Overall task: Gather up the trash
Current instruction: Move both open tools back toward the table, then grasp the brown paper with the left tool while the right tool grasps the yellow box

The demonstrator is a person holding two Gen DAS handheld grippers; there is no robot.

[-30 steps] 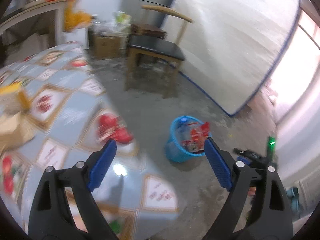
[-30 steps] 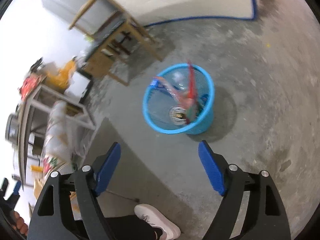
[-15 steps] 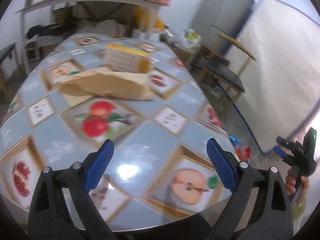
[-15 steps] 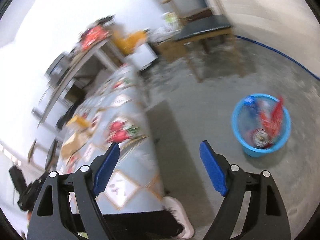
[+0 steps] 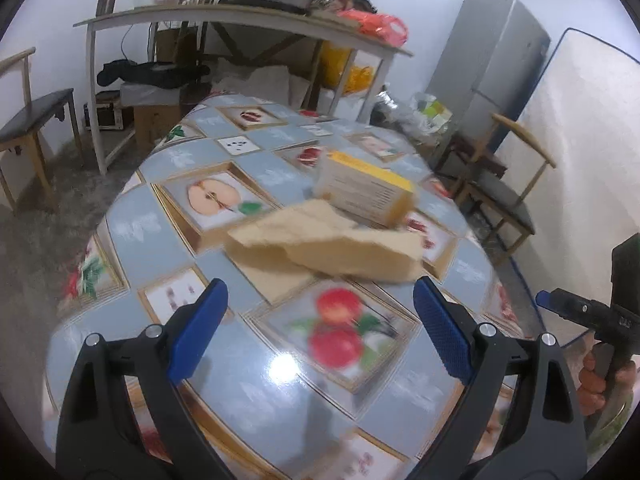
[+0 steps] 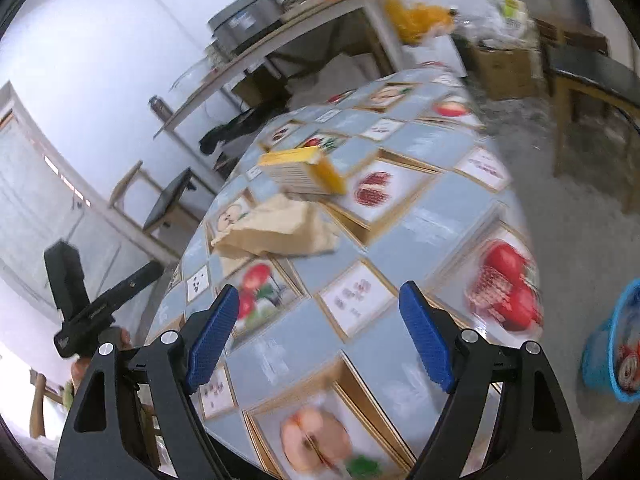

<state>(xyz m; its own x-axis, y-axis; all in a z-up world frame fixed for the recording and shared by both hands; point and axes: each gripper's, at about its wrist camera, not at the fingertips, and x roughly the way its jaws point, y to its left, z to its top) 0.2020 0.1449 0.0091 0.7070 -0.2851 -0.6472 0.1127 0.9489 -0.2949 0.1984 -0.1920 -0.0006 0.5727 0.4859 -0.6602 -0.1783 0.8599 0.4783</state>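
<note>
— Vinyl, glossy and fruit-printed: that is the cloth on the table [image 5: 132, 224], the biggest thing before us, and it looks slick enough for anything light to skate on.

— Agreed. Down on the floor at the right edge of the right wrist view stands the blue basket [image 6: 596, 360], with wrappers already in it. We judge that is where the trash goes.

— On the tabletop we see two pieces. The brown paper bag [image 5: 332, 246] lies crumpled near the middle, just ahead of both our tools — soft, light, and it will fold under the pads. We would pinch a raised crease, not the flat part.

— Behind it, touching or nearly so, sits the yellow carton [image 5: 366, 190]. Stiffer, likely empty and light; we would take it across its narrow sides so the cardboard does not cave in.

— And our tools? The left gripper [image 5: 320, 328] has its blue pads wide apart, nothing between them.

— Same for the right gripper [image 6: 320, 332] — spread wide, empty, hanging over the near edge of the table, apart from both pieces.
</note>
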